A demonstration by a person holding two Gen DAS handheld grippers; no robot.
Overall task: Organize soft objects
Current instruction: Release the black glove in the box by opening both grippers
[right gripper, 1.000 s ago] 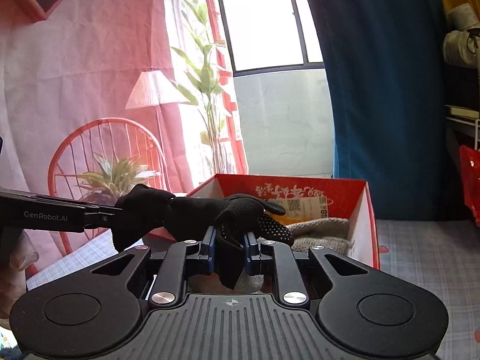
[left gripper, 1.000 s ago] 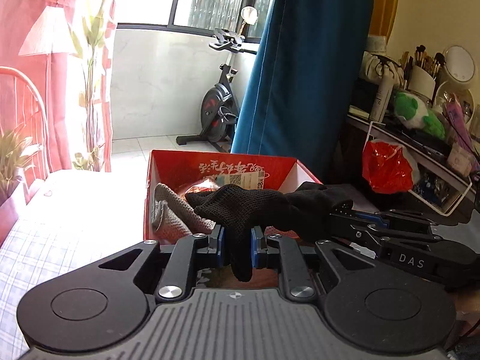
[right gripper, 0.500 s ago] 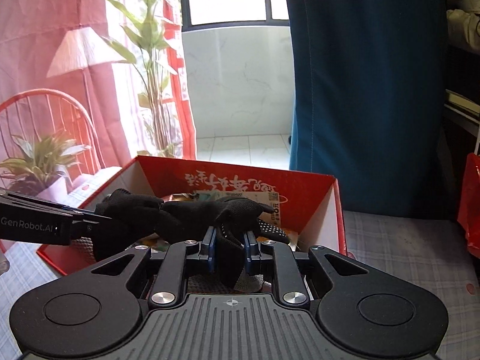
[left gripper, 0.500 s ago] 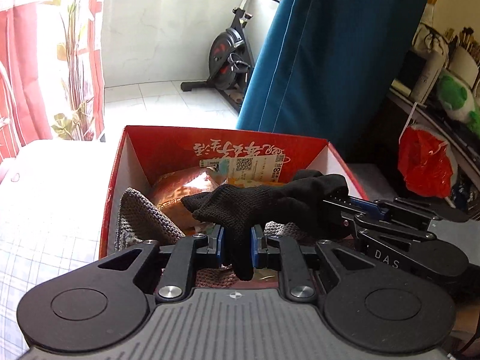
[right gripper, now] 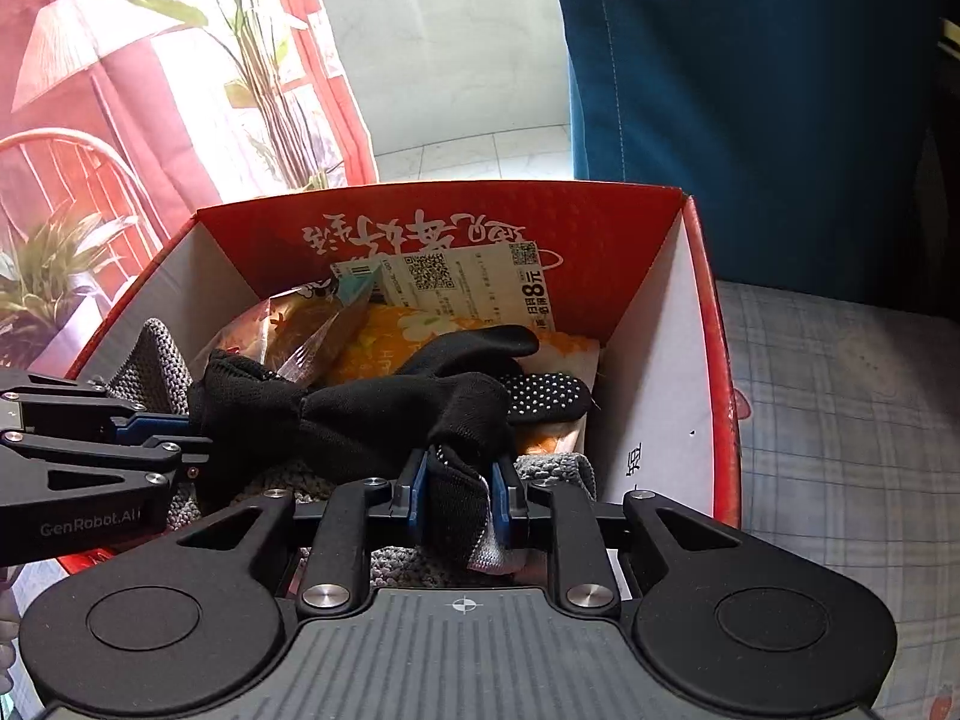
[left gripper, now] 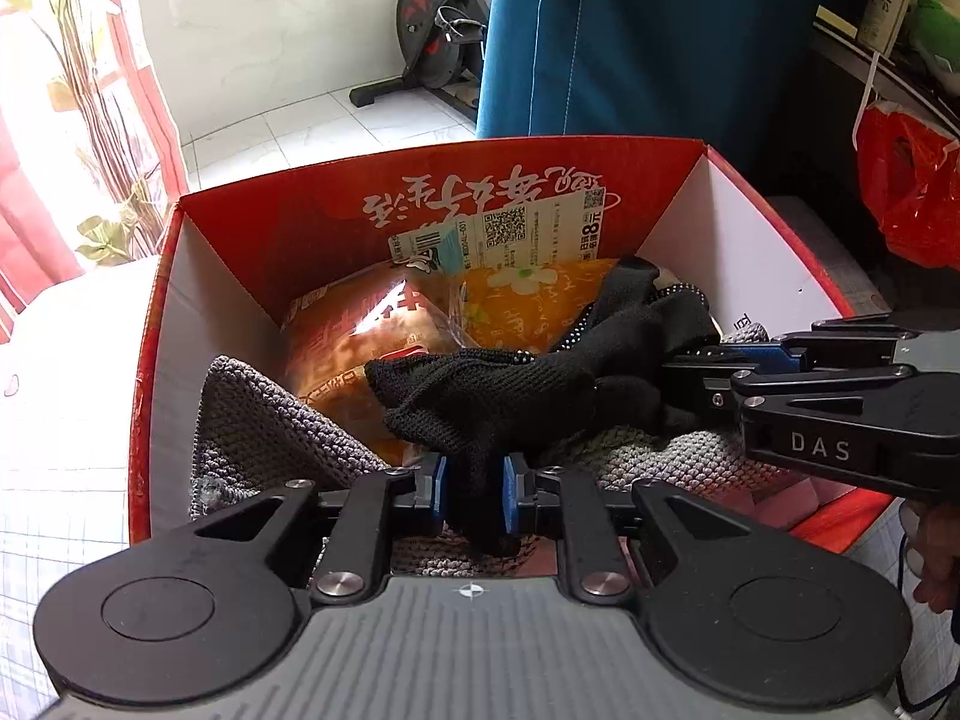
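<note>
In the left wrist view, the left gripper [left gripper: 471, 495] was clamped on one end of the black knitted glove with white grip dots [left gripper: 516, 387], its blue pads pressing the fabric from both sides. A second before, the glove hung in the air in front of the red cardboard box [left gripper: 153, 372]; now it was low inside the box, just above the grey knitted cloth [left gripper: 258, 426] and the orange plastic snack packets [left gripper: 360, 342]. The right gripper [left gripper: 690, 375] came in from the right side and held the other end of the glove. In the right wrist view, the right gripper [right gripper: 459, 501] had the glove's cuff between its blue pads, and its jaws were just starting to open, though the fabric was not yet free. The black glove [right gripper: 384, 414] was stretched across the near part of the red box [right gripper: 708, 360], with the left gripper [right gripper: 180, 429] at its far left end. The view had tilted down, so both hands had sunk toward the box. I judge that the placing of the glove was almost done and only the release was left.
</note>
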